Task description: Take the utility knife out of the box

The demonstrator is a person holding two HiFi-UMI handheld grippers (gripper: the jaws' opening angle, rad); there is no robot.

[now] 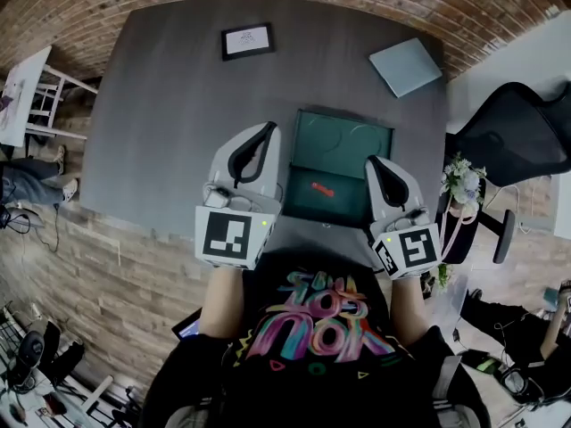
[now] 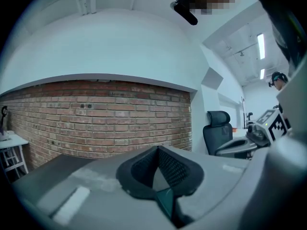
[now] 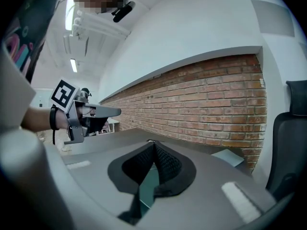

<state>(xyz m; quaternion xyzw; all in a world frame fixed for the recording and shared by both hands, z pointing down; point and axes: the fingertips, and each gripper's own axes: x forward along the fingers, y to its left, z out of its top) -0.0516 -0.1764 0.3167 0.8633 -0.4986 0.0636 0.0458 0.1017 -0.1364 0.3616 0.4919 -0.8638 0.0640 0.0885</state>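
- Head view: the box (image 1: pixel 352 199) stands open in the middle of the table (image 1: pixel 161 114). The knife (image 1: pixel 322 188), a small red thing, lies on the box floor toward 7 o'clock and is not yet out.
- Head view: the left gripper (image 1: pixel 268 128) hangs at the box's 9 o'clock and the right gripper (image 1: pixel 373 161) at its 4 o'clock. Both are above the rim and neither is inside. A frame (image 1: pixel 248 40) lies at 11 o'clock of the box and a pad (image 1: pixel 406 66) at 1 o'clock, both well apart from it.
- Left gripper view: the left gripper (image 2: pixel 158 148) is clenched, tips meeting, with nothing held. A green strip of the box (image 2: pixel 168 201) shows below the pads. The knife is out of sight here.
- Right gripper view: the right gripper (image 3: pixel 152 143) is likewise clenched and empty, with box green (image 3: pixel 144 188) beneath it. The left gripper (image 3: pixel 117 111) shows at 9 o'clock.
- Step in hand, as I judge it: reaching in for the knife. Whichever gripper goes must first spread its jaws and tip its nose down.
- It should then drop past the rim without knocking the wall, straddle the knife across its narrow width and close firmly.
- The other gripper could steady the box so it does not slide, and the lift should go straight up.
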